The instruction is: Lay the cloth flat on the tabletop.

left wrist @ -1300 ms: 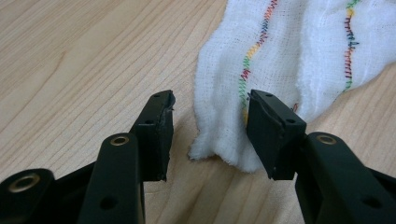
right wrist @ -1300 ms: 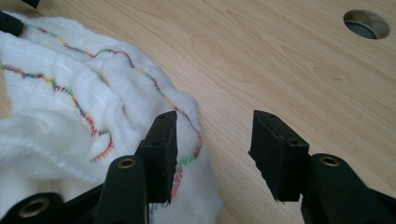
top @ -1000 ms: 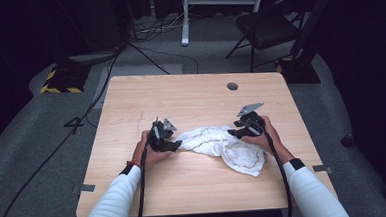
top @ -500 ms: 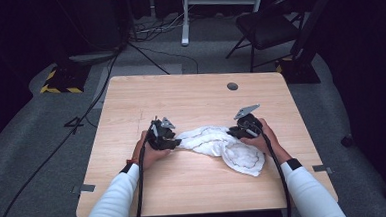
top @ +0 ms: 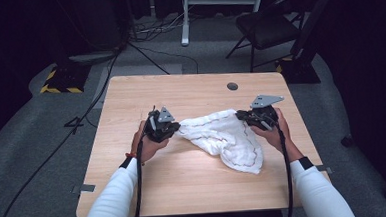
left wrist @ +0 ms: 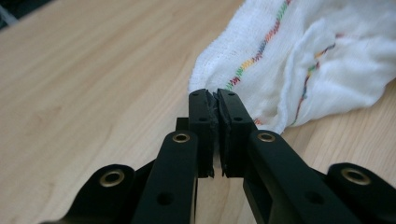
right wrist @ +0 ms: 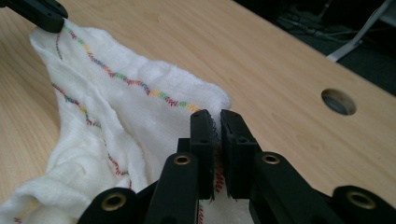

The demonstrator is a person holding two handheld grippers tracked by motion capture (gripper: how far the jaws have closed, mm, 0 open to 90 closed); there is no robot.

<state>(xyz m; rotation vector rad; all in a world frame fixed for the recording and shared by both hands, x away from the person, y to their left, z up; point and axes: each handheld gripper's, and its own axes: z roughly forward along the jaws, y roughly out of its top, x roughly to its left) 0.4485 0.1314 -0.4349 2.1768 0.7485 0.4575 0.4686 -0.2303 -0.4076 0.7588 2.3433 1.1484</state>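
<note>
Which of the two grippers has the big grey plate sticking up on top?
The right gripper, pinching the white cloth. Its grey three-cornered plate is wide and flat; the left gripper carries a smaller one.

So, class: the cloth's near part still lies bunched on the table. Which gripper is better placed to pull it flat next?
Probably the right gripper: the cloth hangs bunched toward its side, while the left gripper already holds a taut corner.

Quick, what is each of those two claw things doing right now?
Left gripper: closed, pinching one corner of the white cloth.
Right gripper: closed, pinching the cloth's other end.
</note>
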